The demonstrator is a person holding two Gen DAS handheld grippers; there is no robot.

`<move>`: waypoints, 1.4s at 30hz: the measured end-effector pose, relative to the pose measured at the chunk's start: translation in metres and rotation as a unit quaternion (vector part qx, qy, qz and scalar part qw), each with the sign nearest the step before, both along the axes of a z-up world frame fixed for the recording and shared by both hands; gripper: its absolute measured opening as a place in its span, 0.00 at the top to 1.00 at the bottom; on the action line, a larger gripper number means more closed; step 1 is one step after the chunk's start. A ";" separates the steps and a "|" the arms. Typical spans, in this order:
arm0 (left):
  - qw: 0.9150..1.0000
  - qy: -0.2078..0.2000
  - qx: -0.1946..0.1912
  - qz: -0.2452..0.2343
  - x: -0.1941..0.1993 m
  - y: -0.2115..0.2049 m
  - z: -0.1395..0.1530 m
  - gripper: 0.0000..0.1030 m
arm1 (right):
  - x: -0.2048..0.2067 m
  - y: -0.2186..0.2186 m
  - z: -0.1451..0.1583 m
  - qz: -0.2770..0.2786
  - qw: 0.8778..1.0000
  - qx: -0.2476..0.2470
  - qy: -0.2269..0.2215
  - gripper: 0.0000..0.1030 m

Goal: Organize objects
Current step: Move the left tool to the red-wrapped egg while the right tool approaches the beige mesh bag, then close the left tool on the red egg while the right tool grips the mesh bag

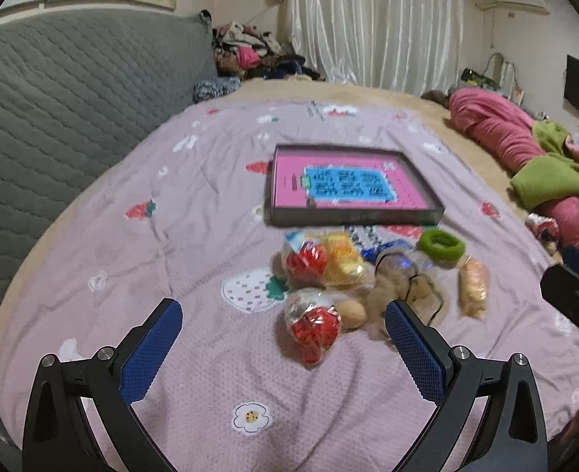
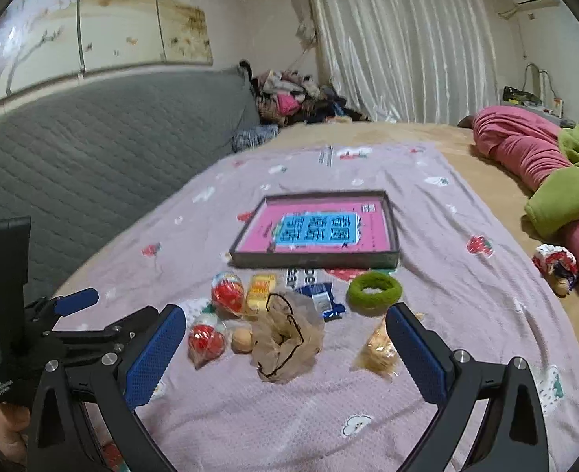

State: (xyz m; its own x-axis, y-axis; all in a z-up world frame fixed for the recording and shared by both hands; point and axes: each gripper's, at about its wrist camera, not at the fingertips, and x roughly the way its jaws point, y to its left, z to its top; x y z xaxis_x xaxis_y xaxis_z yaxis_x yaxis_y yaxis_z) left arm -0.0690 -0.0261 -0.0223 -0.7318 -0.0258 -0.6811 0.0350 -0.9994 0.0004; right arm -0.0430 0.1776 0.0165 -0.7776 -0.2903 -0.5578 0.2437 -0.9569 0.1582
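Hovering over the bed, both grippers hang empty with their blue fingers spread wide, nothing between them. The left gripper (image 1: 283, 324) has a crinkly red-and-clear snack packet (image 1: 312, 324) lying just ahead between its fingers, with a small tan ball (image 1: 353, 313) beside that, toward the right finger. The right gripper (image 2: 285, 332) frames a beige mesh bag with a black drawstring (image 2: 285, 344) between its fingers; a clear packet of golden snacks (image 2: 378, 348) lies close to its right finger, partly hidden by it.

Beyond both pairs of fingers the rest of the pile lies bunched together on the lilac strawberry-print sheet (image 2: 427, 204): a second red packet (image 2: 227, 293), a yellow packet (image 2: 261, 291), a blue-and-white wrapper (image 2: 321, 299) and a fuzzy green ring (image 2: 374, 289). Farther ahead lies a shallow dark-rimmed tray (image 2: 317, 261), apparently empty, with a pink floor and a blue panel of blocky characters too blurred to read. Set just past the pile, the tray looks like the intended destination, so the task seems barely begun.

On the wrapper only fragments such as "pe" and "ear" show. The left gripper's handle carries small white lettering in the right view, too small to read.
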 end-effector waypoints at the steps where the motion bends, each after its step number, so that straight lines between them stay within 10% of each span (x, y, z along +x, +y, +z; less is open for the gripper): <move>1: 1.000 -0.006 -0.002 -0.003 -0.003 0.000 -0.007 0.00 | -0.005 -0.005 -0.005 0.003 1.000 0.011 -0.005 0.00; 28: 0.997 -0.069 -0.025 -0.005 -0.071 0.007 -0.083 0.01 | -0.094 -0.040 -0.093 0.011 0.983 0.146 -0.108 0.01; 39: 0.994 -0.101 -0.009 -0.030 -0.076 0.001 -0.098 0.09 | -0.115 -0.052 -0.125 0.040 0.968 0.157 -0.190 0.53; 42: 0.993 -0.111 0.008 -0.043 -0.078 0.001 -0.104 0.27 | -0.114 -0.055 -0.130 0.049 0.967 0.159 -0.193 0.62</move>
